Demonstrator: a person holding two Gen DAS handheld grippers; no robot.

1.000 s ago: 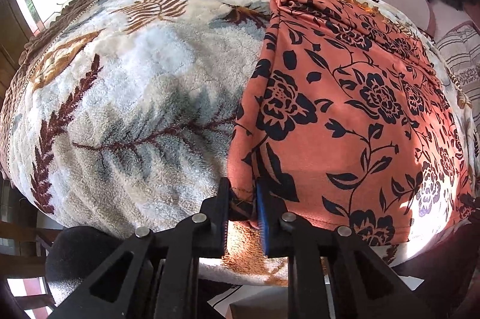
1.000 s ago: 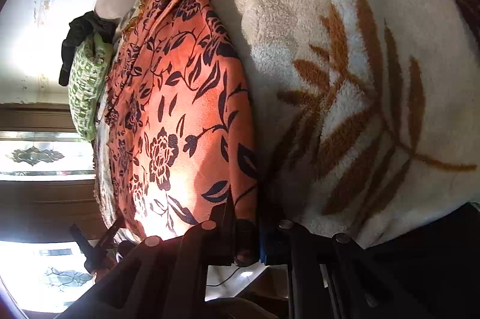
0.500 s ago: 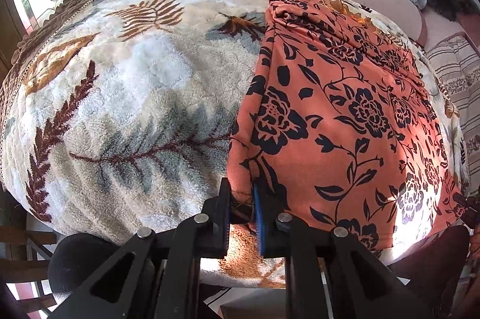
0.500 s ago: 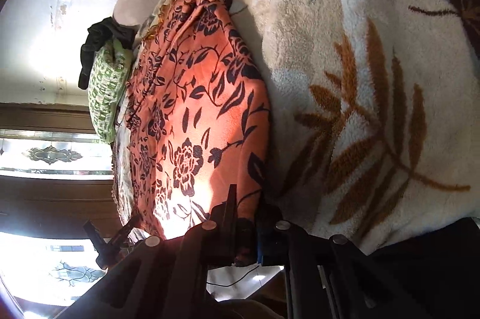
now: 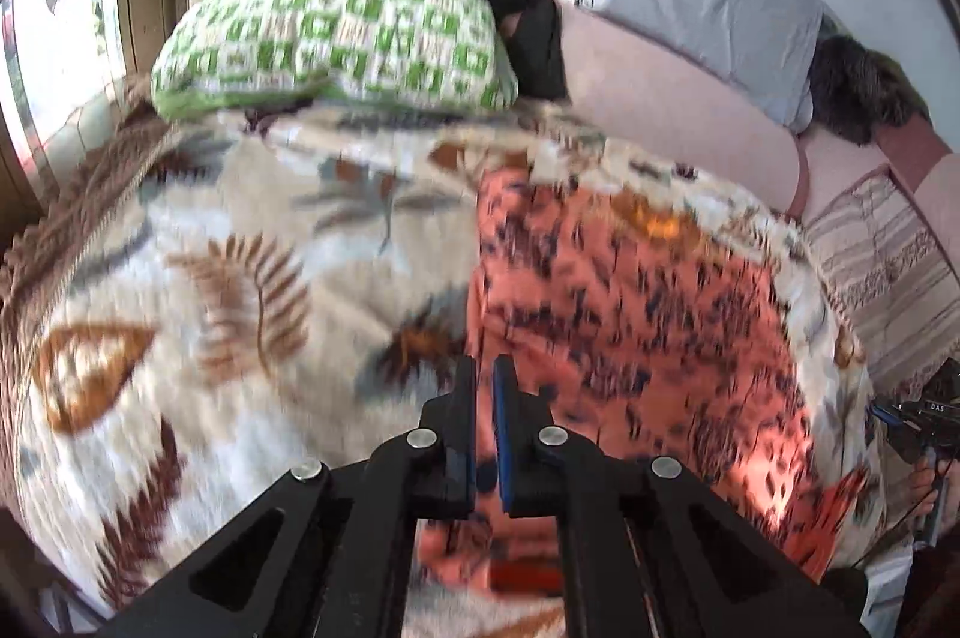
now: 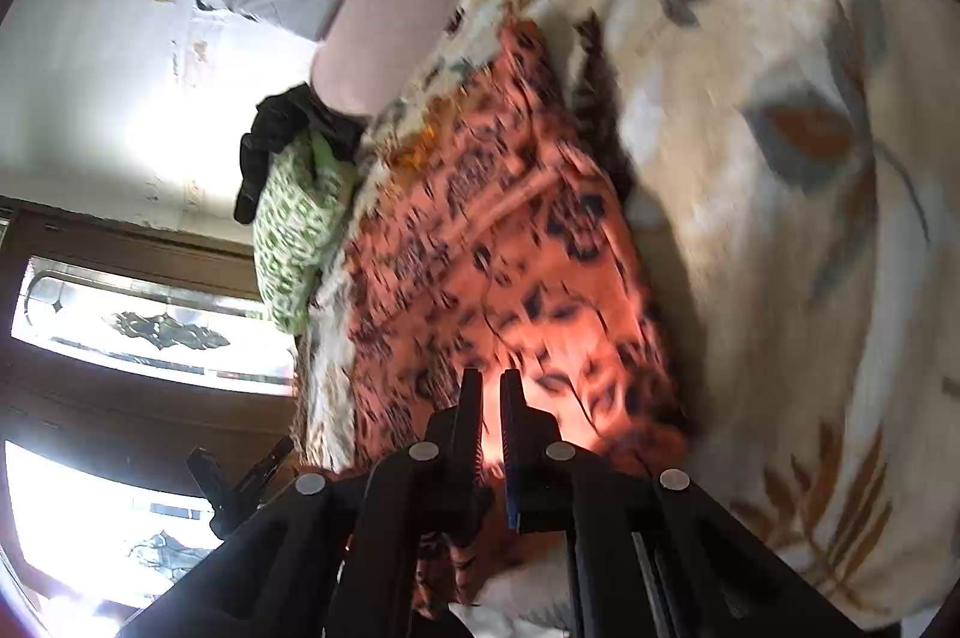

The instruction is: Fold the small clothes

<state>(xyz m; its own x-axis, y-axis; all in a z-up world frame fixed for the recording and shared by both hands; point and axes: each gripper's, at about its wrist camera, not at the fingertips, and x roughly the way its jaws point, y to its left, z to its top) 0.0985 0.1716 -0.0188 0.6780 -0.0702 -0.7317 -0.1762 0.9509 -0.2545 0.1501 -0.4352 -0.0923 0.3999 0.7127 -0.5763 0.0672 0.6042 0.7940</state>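
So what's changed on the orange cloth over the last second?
Both hand-held grippers, left and right, pinched the orange floral cloth at its near hem and lifted it off the blanket, carrying it toward the green pillow. Pillow and blanket stayed put.

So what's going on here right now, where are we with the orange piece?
A person is working with a claw in each hand on the orange floral garment, which lies on the leaf-print blanket covering the bed. The left claw and the right claw are each shut on the garment's near edge, one at either corner, with fabric hanging below the fingers. Both views are motion-blurred. A green checked pillow sits at the bed's far end. No fold is made yet.
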